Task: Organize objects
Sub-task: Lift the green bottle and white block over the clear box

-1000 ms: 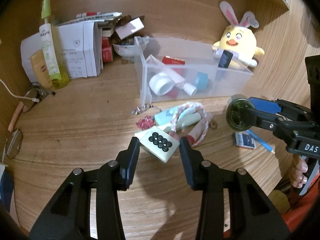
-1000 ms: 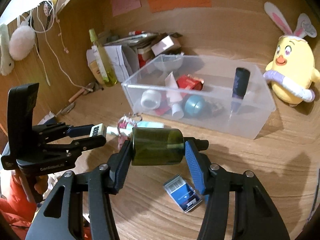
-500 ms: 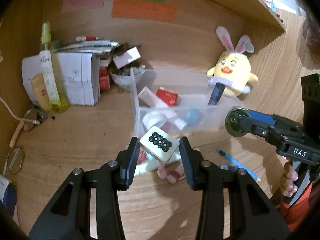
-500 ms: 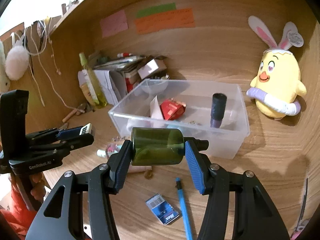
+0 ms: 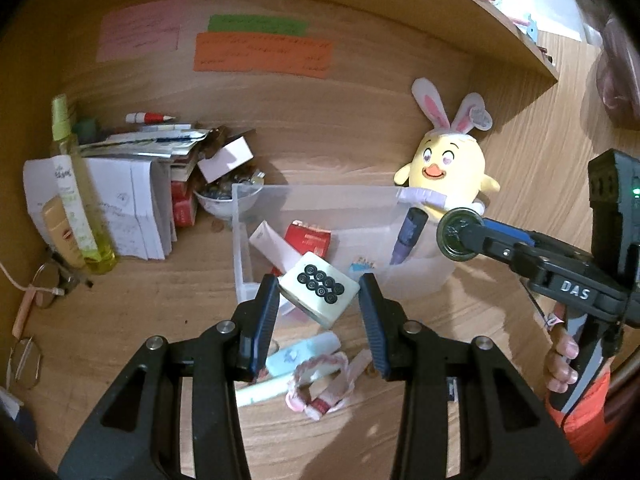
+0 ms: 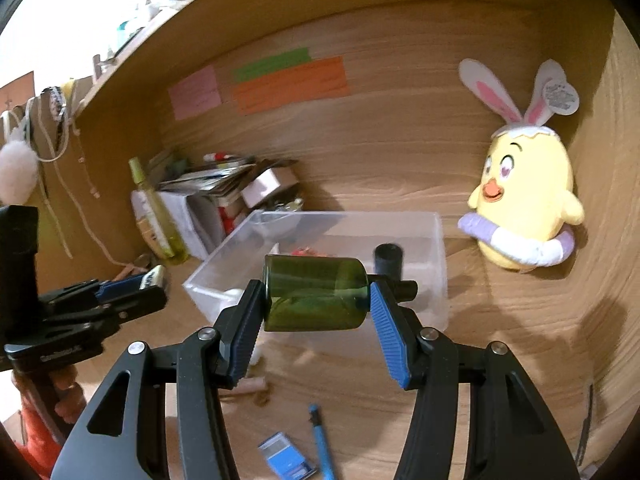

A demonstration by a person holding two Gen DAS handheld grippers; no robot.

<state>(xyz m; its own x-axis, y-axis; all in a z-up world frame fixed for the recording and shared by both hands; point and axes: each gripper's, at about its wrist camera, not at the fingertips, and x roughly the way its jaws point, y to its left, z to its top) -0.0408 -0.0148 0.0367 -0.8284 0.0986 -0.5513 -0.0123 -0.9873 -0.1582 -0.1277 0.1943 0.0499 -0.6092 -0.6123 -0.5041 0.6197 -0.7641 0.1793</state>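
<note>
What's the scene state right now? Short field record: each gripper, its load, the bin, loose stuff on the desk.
left gripper: shut on pale tile with black dots, held in the air in front of the bin
right gripper: shut on dark green bottle, lying sideways between the pads
clear plastic bin: open top, holds a red box and a dark tube
desk, loose: blue pen, small blue card
beside bin: yellow plush chick
</note>
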